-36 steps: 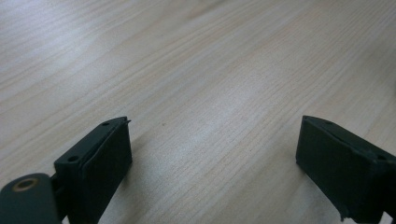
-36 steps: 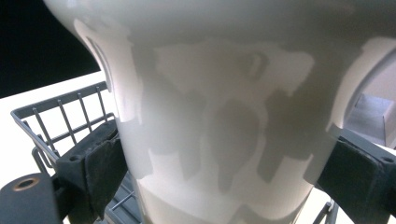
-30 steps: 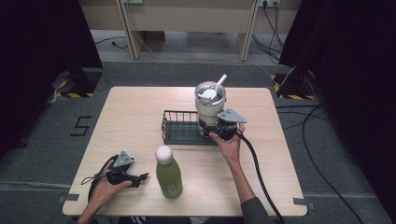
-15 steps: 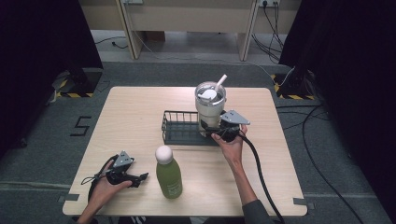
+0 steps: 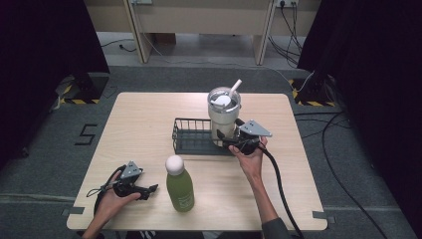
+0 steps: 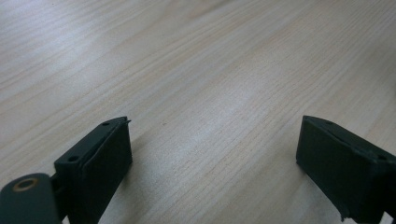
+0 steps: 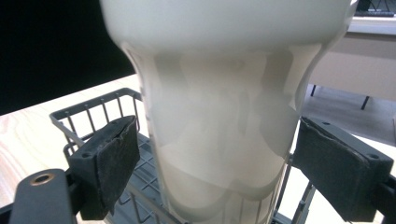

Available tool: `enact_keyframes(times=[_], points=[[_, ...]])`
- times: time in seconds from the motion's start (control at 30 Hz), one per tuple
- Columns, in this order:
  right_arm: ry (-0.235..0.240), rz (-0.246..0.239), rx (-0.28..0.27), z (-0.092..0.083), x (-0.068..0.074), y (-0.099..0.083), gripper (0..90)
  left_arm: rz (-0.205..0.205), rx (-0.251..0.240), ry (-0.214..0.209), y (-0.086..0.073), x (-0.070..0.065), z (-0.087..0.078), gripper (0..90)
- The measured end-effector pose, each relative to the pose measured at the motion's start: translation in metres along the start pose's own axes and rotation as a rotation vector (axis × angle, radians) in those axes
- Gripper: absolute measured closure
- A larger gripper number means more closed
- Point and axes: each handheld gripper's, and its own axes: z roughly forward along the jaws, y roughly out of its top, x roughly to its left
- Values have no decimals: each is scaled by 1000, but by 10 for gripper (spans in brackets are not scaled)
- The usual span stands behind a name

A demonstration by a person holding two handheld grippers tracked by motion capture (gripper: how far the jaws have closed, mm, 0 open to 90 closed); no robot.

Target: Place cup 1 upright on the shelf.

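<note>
Tumbler (image 5: 223,115) upright (straw up) in basket (image 5: 191,142)

Glossy tumbler (image 7: 219,116) (wire basket (image 7: 93,112), matt).

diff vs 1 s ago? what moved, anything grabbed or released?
The right gripper has backed slightly off the tumbler, toward the table's right edge. Its jaws stand open on either side of the tumbler, not gripping it, so it looks just released into the wire basket. Unchanged: the left gripper resting open on the table, and the green bottle.
</note>
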Motion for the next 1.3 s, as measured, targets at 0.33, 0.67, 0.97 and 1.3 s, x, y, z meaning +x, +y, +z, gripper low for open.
enact_keyframes(times=[0.33, 0.67, 0.97, 1.3], points=[[9, -6, -7, -18, 3, 0, 147, -1, 0, 0, 0, 0, 0, 97], [5, -44, -3, -37, 8, 0, 148, 0, 0, 0, 0, 0, 0, 97], [12, -34, -5, -54, 10, -8, 149, -1, 0, 0, 0, 0, 0, 97], [17, -31, 2, -61, 13, -12, 150, 0, -1, -1, 0, 0, 0, 98]])
